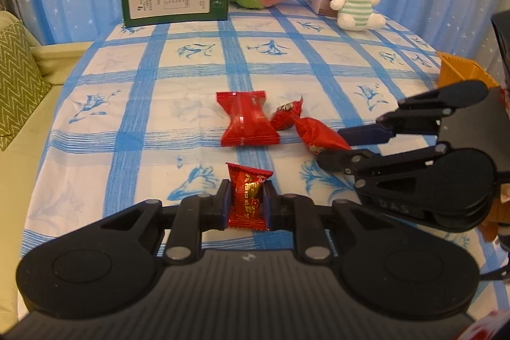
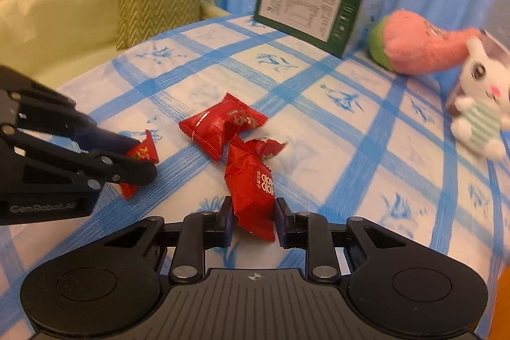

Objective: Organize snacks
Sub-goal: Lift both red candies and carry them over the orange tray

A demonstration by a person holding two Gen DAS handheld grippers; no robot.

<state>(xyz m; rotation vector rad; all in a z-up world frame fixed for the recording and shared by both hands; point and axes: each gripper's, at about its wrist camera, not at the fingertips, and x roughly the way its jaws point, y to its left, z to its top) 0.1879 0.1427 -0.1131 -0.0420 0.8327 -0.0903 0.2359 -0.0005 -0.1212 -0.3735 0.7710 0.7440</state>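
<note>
Pinching a crinkly red candy (image 1: 247, 199) between its pads, the left tool (image 1: 247, 202) grips only slick foil, which may slip out. The right tool (image 2: 253, 220) brackets a second wrapped candy (image 2: 251, 196) on the checked cloth of the table (image 2: 350, 155); its jaws look not quite closed. Two more glossy candies (image 1: 247, 121) lie touching nearby, so a careless lift could drag them along.

Two low wrist views, close over the tablecloth (image 1: 178, 75); shared ahead of both jaws: red snacks (image 1: 247, 123), green box (image 2: 306, 10).
</note>
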